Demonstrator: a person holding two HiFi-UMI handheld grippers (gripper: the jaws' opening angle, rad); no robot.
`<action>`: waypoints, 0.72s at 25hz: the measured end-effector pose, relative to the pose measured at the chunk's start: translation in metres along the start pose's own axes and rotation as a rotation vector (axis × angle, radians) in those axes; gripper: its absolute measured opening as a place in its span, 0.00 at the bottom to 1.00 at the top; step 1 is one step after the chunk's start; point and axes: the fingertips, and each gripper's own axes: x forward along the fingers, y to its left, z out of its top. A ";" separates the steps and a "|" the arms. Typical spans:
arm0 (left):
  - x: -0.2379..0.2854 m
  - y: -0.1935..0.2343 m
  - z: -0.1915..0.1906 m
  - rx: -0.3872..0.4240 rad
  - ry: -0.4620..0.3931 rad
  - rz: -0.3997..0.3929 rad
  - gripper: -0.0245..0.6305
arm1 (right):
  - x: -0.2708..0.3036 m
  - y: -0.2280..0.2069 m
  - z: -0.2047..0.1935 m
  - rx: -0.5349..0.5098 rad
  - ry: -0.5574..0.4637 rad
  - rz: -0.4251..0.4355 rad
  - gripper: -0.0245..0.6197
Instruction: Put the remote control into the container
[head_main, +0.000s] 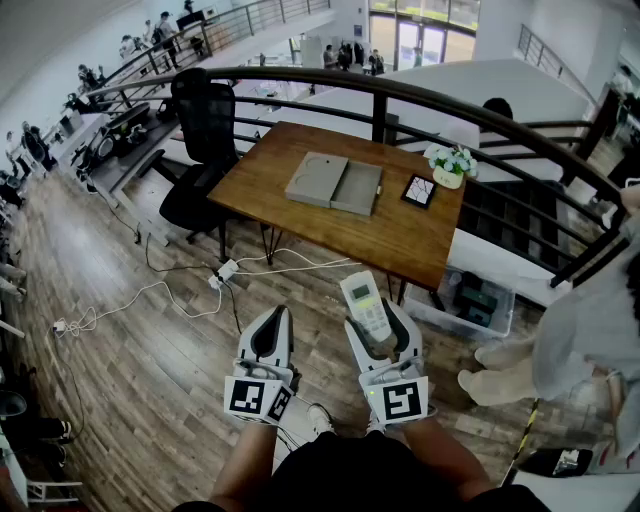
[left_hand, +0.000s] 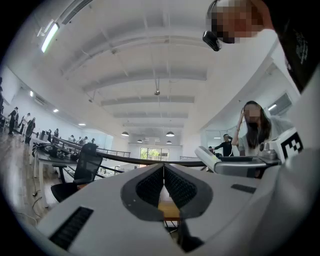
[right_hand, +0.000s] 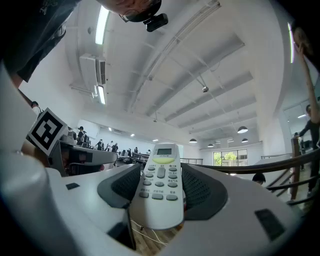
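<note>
Right gripper (head_main: 381, 330), lower centre: fingers wide apart, clamped on the sides of the remote (head_main: 364, 303) — buttons up, front end toward the bench (head_main: 400, 240), likely for a level carry. Left gripper (head_main: 272, 322): fingers closed, empty — spare. Grey container (head_main: 334, 183) sits on the bench, upper centre.

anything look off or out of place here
Nothing is spilled or damaged. The remote control is off the table, gripped in the right gripper, while the container lies open. A power strip lies loose on the floor beside the table.
</note>
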 end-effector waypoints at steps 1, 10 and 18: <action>0.000 0.000 0.000 0.012 0.001 -0.004 0.05 | 0.002 0.002 -0.001 -0.003 0.002 0.002 0.46; -0.005 0.021 -0.005 -0.117 -0.012 -0.043 0.05 | 0.014 0.022 -0.002 0.024 -0.009 0.005 0.46; -0.014 0.057 -0.015 -0.089 0.009 -0.067 0.05 | 0.032 0.041 -0.012 0.042 0.012 -0.040 0.46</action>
